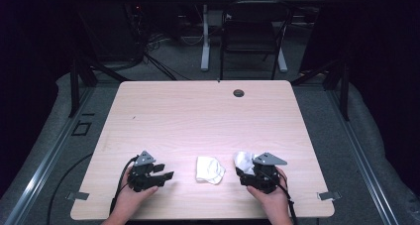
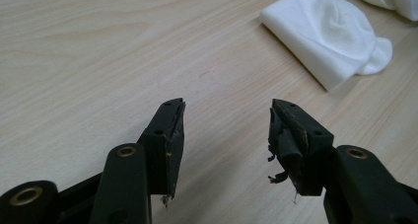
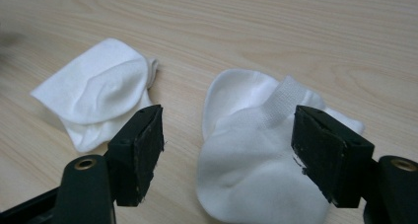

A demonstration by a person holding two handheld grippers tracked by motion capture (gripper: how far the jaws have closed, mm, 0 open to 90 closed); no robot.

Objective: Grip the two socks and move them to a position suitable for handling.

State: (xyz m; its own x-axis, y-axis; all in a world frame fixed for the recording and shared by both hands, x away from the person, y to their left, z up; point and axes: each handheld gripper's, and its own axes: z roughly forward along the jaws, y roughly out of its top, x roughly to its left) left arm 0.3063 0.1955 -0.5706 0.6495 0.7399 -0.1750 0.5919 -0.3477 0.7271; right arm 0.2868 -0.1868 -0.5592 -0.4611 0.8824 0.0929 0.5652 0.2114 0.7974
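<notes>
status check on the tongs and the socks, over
Both tongs open: left tongs empty, right tongs astride near sock, not gripping. Folded sock lies apart. Nothing in the way.

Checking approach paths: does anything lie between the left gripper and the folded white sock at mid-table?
Nothing visible does. Bare table lies between the open left gripper and the folded sock.

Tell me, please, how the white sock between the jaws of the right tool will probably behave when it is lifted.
The unfolded sock is thin knit cloth lying crumpled, so it will probably hang limp and sag. It looks light, so the open right tool should lift it easily. Being soft cloth on smooth table, it may slide or bunch if pushed, like the folded sock.
</notes>
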